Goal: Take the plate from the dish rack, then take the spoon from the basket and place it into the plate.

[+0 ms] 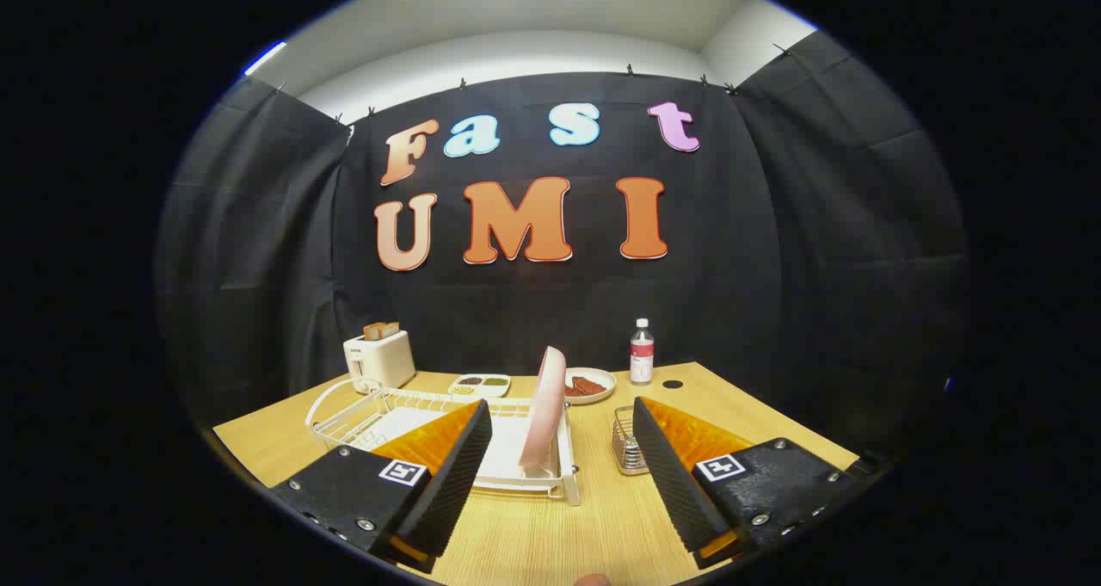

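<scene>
A pink plate (544, 414) stands on edge at the right end of the white wire dish rack (378, 414). It lies ahead of my gripper (561, 421), between the two fingers and nearer the left one. The fingers are wide apart and touch nothing. A small metal wire basket (628, 450) sits on the wooden table just right of the rack, partly hidden by my right finger (675, 474). I cannot make out a spoon in it.
At the back of the table (533, 534) stand a cream toaster (378, 358) with bread, a divided dish of grains (480, 385), a plate of reddish food (589, 385) and a bottle (642, 351). A dark hole (673, 384) marks the tabletop.
</scene>
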Demonstrator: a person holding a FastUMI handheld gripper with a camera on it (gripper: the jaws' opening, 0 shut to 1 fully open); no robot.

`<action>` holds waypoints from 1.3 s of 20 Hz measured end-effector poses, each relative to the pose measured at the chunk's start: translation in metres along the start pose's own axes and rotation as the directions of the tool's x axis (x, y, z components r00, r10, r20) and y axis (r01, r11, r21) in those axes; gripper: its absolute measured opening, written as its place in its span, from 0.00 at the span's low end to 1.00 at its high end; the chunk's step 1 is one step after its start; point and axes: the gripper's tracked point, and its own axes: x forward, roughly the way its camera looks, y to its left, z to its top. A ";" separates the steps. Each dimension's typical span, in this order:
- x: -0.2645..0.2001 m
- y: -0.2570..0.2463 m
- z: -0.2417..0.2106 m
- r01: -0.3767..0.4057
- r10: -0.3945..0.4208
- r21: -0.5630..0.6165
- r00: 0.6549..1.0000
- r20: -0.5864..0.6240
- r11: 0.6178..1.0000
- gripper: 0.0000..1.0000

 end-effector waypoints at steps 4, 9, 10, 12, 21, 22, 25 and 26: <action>0.001 -0.001 -0.004 0.004 -0.004 -0.009 1.000 -0.013 1.000 0.98; 0.003 -0.002 -0.007 0.007 -0.007 -0.008 1.000 -0.027 1.000 0.98; 0.004 -0.002 -0.007 0.007 -0.007 -0.009 1.000 -0.030 1.000 0.98; 0.004 -0.001 -0.007 0.004 -0.005 -0.011 0.999 -0.034 1.000 0.98; 0.022 0.003 -0.016 -0.015 0.016 0.012 0.994 -0.106 1.000 0.98; 0.034 0.003 -0.015 -0.013 0.014 0.010 0.993 -0.118 1.000 0.98; 0.063 0.005 -0.017 -0.024 0.022 -0.012 0.988 -0.154 1.000 0.98; 0.071 0.001 -0.020 -0.025 0.022 -0.013 0.984 -0.174 1.000 0.98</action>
